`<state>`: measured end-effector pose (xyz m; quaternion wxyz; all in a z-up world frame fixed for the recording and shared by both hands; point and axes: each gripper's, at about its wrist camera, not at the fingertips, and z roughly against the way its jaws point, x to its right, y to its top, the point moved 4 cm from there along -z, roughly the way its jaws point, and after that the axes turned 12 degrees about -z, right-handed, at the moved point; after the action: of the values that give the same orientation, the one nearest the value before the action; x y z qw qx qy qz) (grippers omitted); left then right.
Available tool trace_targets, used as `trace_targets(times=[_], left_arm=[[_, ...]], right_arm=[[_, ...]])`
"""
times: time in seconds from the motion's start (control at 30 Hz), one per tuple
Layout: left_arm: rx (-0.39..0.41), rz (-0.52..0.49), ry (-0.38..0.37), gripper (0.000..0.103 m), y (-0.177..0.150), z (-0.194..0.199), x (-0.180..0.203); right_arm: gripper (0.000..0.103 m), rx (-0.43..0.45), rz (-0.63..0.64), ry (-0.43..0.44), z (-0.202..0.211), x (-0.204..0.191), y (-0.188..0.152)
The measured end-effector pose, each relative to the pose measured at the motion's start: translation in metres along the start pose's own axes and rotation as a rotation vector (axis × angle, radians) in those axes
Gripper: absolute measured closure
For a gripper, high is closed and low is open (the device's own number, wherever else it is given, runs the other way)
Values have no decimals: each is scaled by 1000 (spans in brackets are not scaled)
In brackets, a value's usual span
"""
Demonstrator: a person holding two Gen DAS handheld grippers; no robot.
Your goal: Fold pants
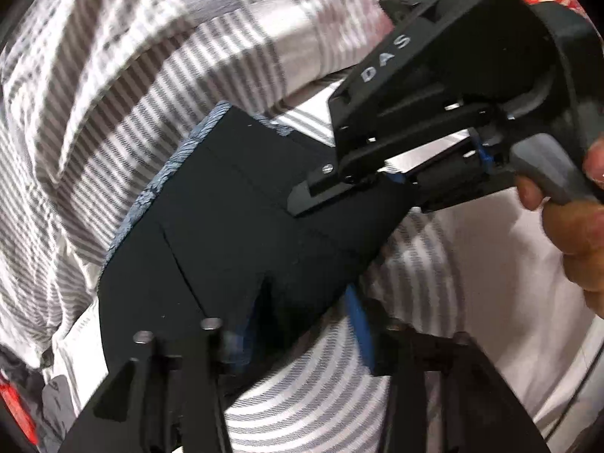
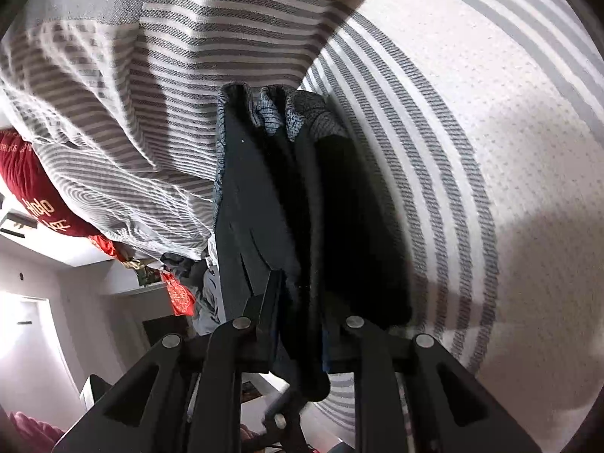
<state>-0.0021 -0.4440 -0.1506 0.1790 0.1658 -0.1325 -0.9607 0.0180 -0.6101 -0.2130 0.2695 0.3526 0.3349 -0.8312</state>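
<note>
The black pants (image 1: 234,226) with a blue-grey patterned lining hang folded above a grey-and-white striped bed cover (image 1: 94,94). My left gripper (image 1: 298,339) is shut on one edge of the pants at the bottom of the left wrist view. My right gripper (image 1: 339,192), a black body marked "DAS", is shut on the other edge at the right of that view. In the right wrist view the pants (image 2: 287,204) hang from my right gripper (image 2: 298,339), bunched between its fingers.
A person's hand (image 1: 573,226) holds the right gripper's grip. A red cushion (image 2: 34,196) and a heap of clothes (image 2: 188,268) lie at the bed's edge. White room walls and a door (image 2: 34,339) show beyond. Striped bedding (image 2: 472,151) spreads under the pants.
</note>
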Motion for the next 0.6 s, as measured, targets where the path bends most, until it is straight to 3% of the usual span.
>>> trace_targets(times=[0.03, 0.17, 0.27, 0.33, 0.4, 0.47, 0.53, 0.6], left_arm=[[3, 1, -9, 45, -1, 4, 1], [-3, 29, -39, 45, -12, 21, -2], [-22, 105, -58, 45, -25, 31, -23], [-38, 170, -48, 45, -34, 37, -45], [-50, 241, -24, 45, -44, 40, -75], [-59, 310, 7, 45, -51, 40, -104], [-73, 387, 32, 45, -59, 35, -135], [-95, 476, 27, 45, -67, 25, -162]], right_arm=[[83, 2, 14, -15, 2, -1, -1], [75, 11, 41, -76, -1, -10, -11], [61, 19, 26, -123, 11, -11, -15], [46, 44, 49, -209, 24, -14, -22], [43, 81, 93, -316, 33, -18, -27], [44, 126, 130, -407, 45, -26, -32], [67, 154, 142, -429, 50, -35, -33], [77, 175, 155, -417, 52, -48, -30]])
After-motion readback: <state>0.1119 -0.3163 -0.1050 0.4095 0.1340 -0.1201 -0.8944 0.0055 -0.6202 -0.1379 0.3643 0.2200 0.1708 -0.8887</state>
